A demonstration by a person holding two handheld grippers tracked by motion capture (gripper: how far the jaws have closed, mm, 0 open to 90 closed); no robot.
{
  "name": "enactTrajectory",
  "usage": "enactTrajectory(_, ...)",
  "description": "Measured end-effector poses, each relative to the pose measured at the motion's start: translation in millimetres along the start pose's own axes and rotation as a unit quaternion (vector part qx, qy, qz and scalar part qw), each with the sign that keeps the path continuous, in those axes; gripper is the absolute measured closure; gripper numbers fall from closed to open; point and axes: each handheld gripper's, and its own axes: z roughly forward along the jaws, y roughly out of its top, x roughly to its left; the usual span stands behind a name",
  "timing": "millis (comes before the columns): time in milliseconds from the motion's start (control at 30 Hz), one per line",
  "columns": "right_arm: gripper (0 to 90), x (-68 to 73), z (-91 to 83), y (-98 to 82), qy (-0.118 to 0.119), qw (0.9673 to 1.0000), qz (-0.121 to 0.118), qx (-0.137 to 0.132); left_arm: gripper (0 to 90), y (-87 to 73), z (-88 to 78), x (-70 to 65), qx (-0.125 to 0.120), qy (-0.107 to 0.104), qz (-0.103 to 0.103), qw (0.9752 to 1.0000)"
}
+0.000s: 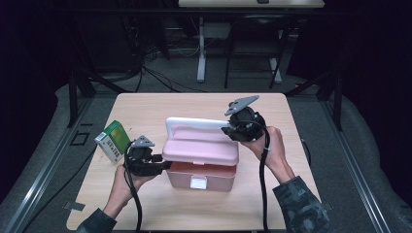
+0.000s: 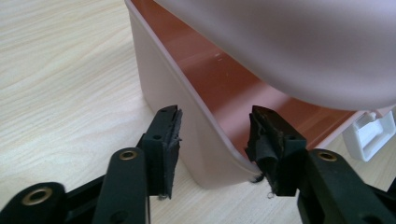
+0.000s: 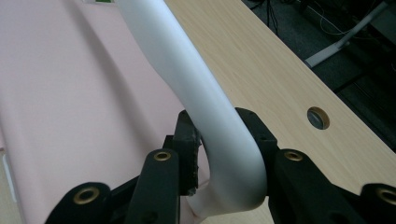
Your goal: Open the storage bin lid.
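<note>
Item: pink box (image 1: 201, 175), mid-table (image 1: 145, 104), white latch (image 1: 198, 182) facing me. Lid (image 1: 201, 148) part-raised, hinged at the far side.

My right fingers (image 3: 222, 144) were clamped on the white handle (image 3: 196, 93) atop the lid, holding it up.

My left fingers (image 2: 212, 140) stood apart, straddling the box's near left corner wall, one outside and one inside over the red interior (image 2: 224, 79); pads not pressing.

Green carton (image 1: 112, 140): left of the box, apart, untouched.

Step in hand, as I judged: opening the lid while bracing the base. Next move called for: pinching the wall firmly, then swinging the handle up and back.
</note>
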Motion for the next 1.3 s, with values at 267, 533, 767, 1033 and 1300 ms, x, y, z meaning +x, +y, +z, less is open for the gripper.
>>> enactTrajectory(267,71.1,-4.4,1.7,2.1,-0.009,1.0,0.0,-0.002,61.5,-1.8,1.2,-5.8,-0.004,0.008,0.0,1.0)
enactTrajectory(533,70.5,-12.0,3.4,7.1,-0.016,0.9999,0.004,-0.003,60.6,-2.9,2.1,-10.6,-0.005,0.008,0.0,1.0)
enactTrajectory(767,69.6,-23.7,6.9,11.2,-0.019,0.9998,0.009,-0.004,57.8,-3.8,3.1,-13.7,-0.003,0.003,0.0,1.0)
enactTrajectory(1033,69.2,-32.9,11.5,17.3,-0.016,0.9998,0.013,-0.003,55.6,-4.5,4.0,-15.1,-0.002,0.001,-0.003,1.0)
enactTrajectory(1300,68.9,-42.9,15.8,20.9,-0.01,0.9997,0.023,-0.004,55.0,-4.9,4.5,-16.9,-0.002,-0.001,-0.002,1.0)
